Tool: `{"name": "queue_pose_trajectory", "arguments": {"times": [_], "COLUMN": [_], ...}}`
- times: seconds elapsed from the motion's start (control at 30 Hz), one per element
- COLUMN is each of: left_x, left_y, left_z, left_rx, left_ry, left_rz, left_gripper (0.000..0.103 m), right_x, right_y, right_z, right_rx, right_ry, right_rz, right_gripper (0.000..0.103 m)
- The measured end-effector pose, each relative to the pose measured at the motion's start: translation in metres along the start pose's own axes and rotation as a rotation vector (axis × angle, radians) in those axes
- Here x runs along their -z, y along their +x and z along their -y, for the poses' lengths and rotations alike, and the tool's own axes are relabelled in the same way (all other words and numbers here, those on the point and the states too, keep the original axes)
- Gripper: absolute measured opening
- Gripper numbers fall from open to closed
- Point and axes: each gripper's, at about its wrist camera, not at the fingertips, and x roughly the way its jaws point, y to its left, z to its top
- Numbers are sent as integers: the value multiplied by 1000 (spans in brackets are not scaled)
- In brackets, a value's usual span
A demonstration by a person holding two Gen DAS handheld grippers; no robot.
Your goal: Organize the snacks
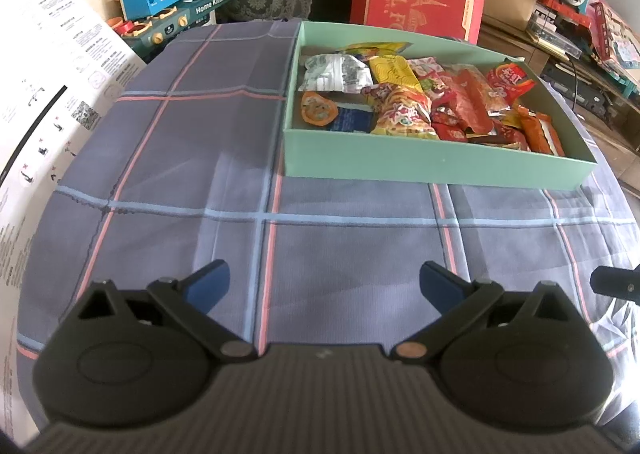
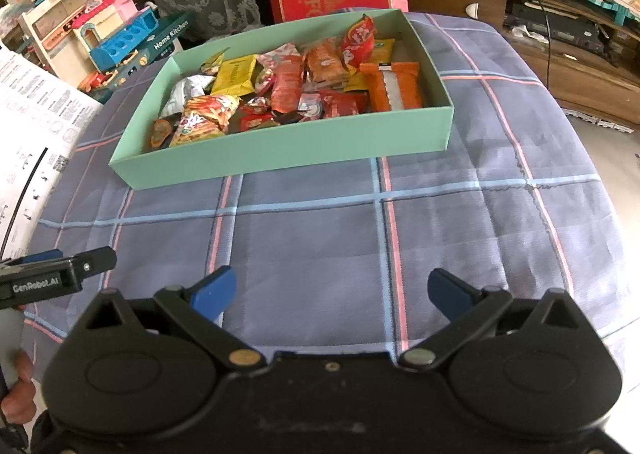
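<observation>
The snack-filled green box (image 2: 280, 146) is seen ahead of both empty, spread claws, nearer the right claw (image 2: 332, 294) than the left claw (image 1: 324, 282).

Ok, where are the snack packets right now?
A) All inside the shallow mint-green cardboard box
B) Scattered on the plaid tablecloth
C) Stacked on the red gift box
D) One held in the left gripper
A: the colourful snack packets all lie inside the shallow mint-green cardboard box on the plaid tablecloth, and both the left gripper and the right gripper are open and hold nothing.
</observation>
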Motion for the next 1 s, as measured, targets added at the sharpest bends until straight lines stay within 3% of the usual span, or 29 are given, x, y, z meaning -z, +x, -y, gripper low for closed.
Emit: {"name": "queue_pose_trajectory", "arguments": {"times": [1.0], "left_x": [-16], "left_y": [14], "left_z": [7], "left_rx": [-29], "left_ry": [50], "left_rz": [0], "left_gripper": [103], "right_x": [-21], "right_y": [10], "right_z": [6], "right_rx": [35], "right_ry": [-12], "right_rz": [-5], "right_gripper": [103]}}
